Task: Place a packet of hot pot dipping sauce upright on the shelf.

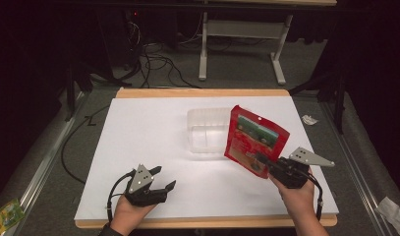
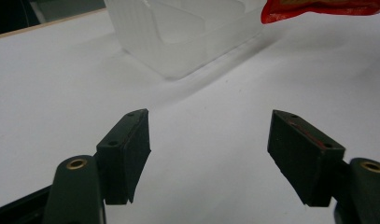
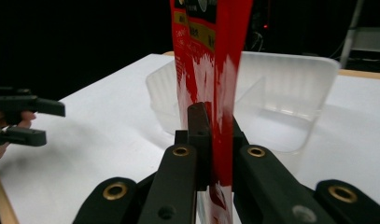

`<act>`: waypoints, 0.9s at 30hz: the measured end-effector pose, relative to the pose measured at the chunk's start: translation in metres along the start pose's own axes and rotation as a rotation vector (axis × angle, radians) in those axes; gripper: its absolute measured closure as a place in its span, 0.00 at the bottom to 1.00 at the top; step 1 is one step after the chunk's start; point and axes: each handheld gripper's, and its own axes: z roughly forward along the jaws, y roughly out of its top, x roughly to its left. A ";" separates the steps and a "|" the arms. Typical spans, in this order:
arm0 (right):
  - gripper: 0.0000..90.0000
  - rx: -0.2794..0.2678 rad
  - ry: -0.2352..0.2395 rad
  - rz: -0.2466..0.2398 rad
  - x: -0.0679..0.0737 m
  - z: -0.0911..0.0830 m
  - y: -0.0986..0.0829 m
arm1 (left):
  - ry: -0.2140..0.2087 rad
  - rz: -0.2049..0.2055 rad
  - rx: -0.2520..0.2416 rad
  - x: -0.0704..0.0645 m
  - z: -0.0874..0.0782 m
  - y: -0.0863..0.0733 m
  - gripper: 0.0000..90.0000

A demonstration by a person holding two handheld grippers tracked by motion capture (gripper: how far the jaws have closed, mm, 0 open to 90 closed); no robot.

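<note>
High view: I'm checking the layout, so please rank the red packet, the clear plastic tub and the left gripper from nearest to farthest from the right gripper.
1. Red packet: clamped in the right gripper.
2. Clear plastic tub: behind the packet, mid-table.
3. Left gripper: open, at the near left edge.

A table [image 1: 138, 128] with a white top and a light wooden edge along its far and near sides carries a clear plastic tub [image 1: 206, 129], which stands directly on the white surface a little right of the middle, toward the far half. The tub is open at the top and looks empty. Around the table is grey carpeted floor [image 1: 45, 162], with bits of litter lying on it at the left and right.
</note>
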 end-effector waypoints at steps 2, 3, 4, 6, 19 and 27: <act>0.99 -0.009 -0.024 0.007 -0.003 -0.004 0.002 | -0.008 -0.015 -0.012 0.001 0.000 0.001 0.34; 0.99 -0.014 -0.034 0.007 -0.003 -0.005 0.002 | -0.010 -0.020 -0.019 0.001 0.001 0.002 0.34; 0.99 -0.017 -0.046 0.012 -0.004 -0.006 0.003 | -0.013 -0.019 -0.019 0.001 0.001 0.002 0.34; 0.99 -0.026 -0.067 0.021 -0.006 -0.008 0.005 | -0.017 -0.017 -0.021 0.001 0.001 0.003 0.34; 0.99 -0.068 -0.177 0.046 -0.014 0.000 0.024 | -0.047 -0.013 -0.044 0.001 -0.002 0.003 0.35; 0.99 -0.081 -0.213 0.071 -0.021 0.020 0.037 | -0.061 -0.006 -0.048 -0.001 -0.001 0.005 0.35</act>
